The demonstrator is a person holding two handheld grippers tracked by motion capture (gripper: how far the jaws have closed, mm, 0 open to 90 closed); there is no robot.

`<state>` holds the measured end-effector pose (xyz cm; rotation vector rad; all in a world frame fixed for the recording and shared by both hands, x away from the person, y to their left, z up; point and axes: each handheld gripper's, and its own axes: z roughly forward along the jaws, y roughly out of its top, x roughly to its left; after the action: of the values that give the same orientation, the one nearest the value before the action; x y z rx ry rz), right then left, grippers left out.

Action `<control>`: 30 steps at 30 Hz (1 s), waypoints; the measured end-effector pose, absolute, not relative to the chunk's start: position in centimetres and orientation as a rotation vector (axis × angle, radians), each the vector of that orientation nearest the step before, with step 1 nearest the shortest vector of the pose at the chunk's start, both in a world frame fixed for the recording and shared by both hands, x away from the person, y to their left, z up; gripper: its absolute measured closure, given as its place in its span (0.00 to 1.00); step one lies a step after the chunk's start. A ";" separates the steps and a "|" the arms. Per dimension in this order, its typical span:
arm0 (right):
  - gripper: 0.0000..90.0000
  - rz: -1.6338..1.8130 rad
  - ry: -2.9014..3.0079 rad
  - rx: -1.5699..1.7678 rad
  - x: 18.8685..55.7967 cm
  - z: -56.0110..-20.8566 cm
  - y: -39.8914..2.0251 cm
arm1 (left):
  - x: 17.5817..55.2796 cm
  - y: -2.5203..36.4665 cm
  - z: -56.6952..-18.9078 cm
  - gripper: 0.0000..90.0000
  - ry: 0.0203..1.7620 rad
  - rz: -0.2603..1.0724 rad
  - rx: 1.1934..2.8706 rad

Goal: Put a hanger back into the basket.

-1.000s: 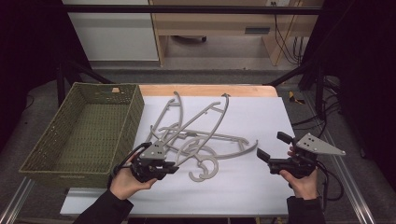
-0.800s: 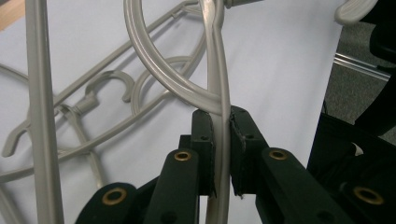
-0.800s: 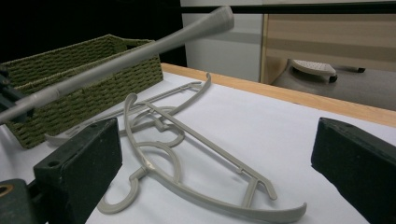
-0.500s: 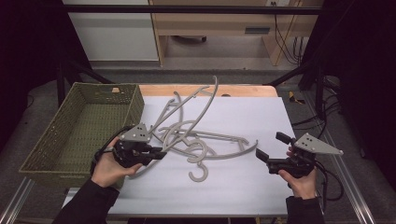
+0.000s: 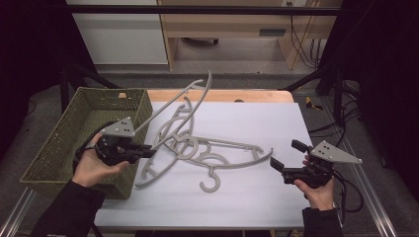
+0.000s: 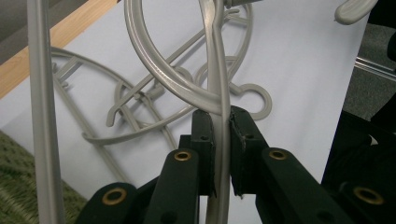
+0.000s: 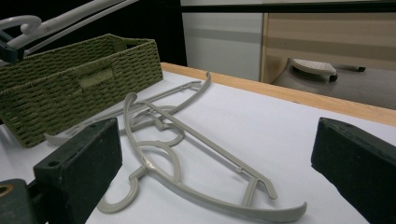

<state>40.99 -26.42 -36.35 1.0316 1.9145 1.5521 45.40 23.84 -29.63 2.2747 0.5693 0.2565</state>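
Where the left claw [image 5: 148,151] clamps it, the lifted hanger [image 5: 173,106] is a smooth, grey, moulded plastic bar, pinched edge-on between the two black rubber-faced jaws; in the left gripper view the same hanger [image 6: 217,88] runs straight up from the pads, with a rounded loop curving off to their left. Its long curved arm rises away from that claw, tilted over the far part of the desk [image 5: 296,123], whose top is matt white with a pale wooden strip along the far edge. Ahead of the left claw, further grey hangers [image 5: 217,153] lie flat and interlocked, their hooks open and C-shaped; one hook [image 5: 210,181] points toward the near edge. Just beside the left hand [image 5: 91,165] stands a rectangular olive woven basket [image 5: 64,143], coarse in weave. The right claw [image 5: 286,158] is held with its jaws spread wide, gripping nothing, a hanger [image 7: 187,154] lying on the desk between and beyond its pads. No writing is legible. Compared with half a second earlier, the left claw has drawn nearer the basket and the held hanger stands steeper; the right claw is unchanged.
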 end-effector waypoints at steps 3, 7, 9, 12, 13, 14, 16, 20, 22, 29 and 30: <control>0.02 1.553 1.913 1.031 41.0 -36.4 -26.4 | 45.8 25.2 -29.6 0.90 0.593 0.276 2.279; 0.02 1.553 1.912 1.031 41.0 -36.3 -26.5 | 46.3 27.2 -29.6 0.90 0.632 0.276 2.267; 0.02 1.548 1.912 1.035 41.0 -36.4 -26.4 | 46.4 28.0 -29.7 0.90 0.645 0.273 2.266; 0.02 1.548 1.912 1.039 41.0 -36.4 -26.4 | 46.7 29.3 -29.9 0.90 0.671 0.275 2.276; 0.02 1.547 1.915 1.041 41.0 -36.4 -26.4 | 46.8 29.7 -30.0 0.90 0.681 0.277 2.275; 0.02 1.547 1.915 1.041 41.0 -36.4 -26.4 | 46.9 30.1 -30.1 0.90 0.690 0.275 2.275; 0.02 1.546 1.915 1.038 41.1 -36.4 -26.4 | 47.1 30.8 -30.4 0.90 0.702 0.268 2.278; 0.02 1.543 1.919 1.036 41.1 -36.5 -26.3 | 47.4 32.2 -31.0 0.90 0.736 0.258 2.288; 0.02 1.539 1.920 1.039 41.2 -36.5 -26.3 | 47.7 32.9 -31.5 0.90 0.755 0.259 2.297; 0.02 1.536 1.925 1.038 41.2 -36.6 -26.3 | 48.2 35.0 -32.4 0.90 0.798 0.236 2.302; 0.02 1.535 1.926 1.038 41.2 -36.6 -26.3 | 48.2 35.3 -32.5 0.90 0.805 0.233 2.297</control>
<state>41.20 -26.32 -36.60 1.0381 1.9262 1.5348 48.22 35.30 -32.48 2.2966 0.8052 0.2331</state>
